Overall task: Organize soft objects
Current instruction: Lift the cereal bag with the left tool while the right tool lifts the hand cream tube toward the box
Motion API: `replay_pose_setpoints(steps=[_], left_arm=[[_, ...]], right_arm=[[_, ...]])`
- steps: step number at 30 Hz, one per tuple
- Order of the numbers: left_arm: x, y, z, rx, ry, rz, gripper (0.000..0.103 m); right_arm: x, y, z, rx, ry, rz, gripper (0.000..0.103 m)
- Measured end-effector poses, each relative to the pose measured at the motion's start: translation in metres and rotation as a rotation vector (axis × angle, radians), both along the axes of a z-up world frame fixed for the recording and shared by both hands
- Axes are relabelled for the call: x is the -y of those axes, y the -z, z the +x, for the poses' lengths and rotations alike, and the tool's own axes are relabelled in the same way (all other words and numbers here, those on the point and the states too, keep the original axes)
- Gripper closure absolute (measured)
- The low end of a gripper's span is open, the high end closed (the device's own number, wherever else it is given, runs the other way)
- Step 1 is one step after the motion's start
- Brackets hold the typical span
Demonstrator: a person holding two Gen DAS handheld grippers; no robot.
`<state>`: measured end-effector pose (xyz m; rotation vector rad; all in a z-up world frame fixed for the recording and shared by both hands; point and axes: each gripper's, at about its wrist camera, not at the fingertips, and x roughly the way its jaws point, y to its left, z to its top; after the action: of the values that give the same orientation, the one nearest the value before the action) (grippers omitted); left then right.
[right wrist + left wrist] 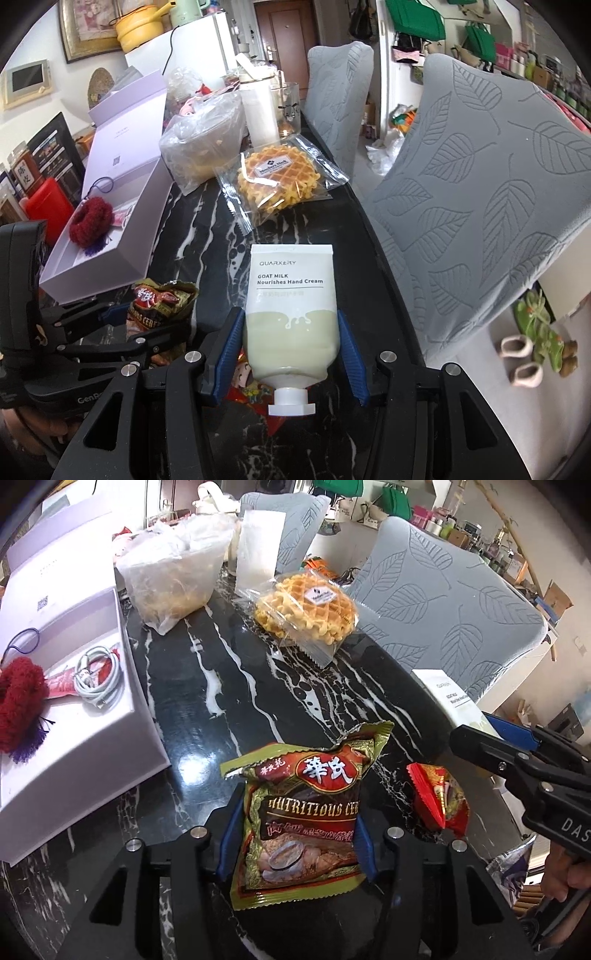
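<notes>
On a black marble table (pixel 229 672), the left gripper (pixel 295 834) pinches a cereal packet (pixel 301 808) and the right gripper (pixel 291 347) a hand cream tube (pixel 291 314), both close to the white box (pixel 74 746). The box already holds a red scrunchie (pixel 90 219); the wrapped waffle (pixel 306 613) and small red packet (pixel 437 797) seemingly remain. Nothing blocks the way.

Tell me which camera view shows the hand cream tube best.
The right wrist view. There the hand cream tube fills the centre between the right gripper fingers, cap towards the camera, its label readable. The left wrist view shows only a cut-off white corner of the tube, behind that gripper.
</notes>
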<state>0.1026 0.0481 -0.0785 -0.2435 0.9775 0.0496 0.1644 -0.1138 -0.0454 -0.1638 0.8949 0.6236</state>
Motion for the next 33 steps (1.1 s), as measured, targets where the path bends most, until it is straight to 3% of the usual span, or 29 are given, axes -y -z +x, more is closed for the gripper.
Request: replay_pose_setpoints(steps=[10,33], left_arm=[[-0.008,-0.022,-0.024,0.052,-0.034,0.012,0.053],[-0.053,-0.056,-0.112,0.123,-0.270,0.079,0.053]], right_arm=[[-0.006,-0.011,-0.018,0.023,-0.035,0.034,0.053],[-0.064,-0.022,-0.077,0.035,-0.272,0.119,0.053]])
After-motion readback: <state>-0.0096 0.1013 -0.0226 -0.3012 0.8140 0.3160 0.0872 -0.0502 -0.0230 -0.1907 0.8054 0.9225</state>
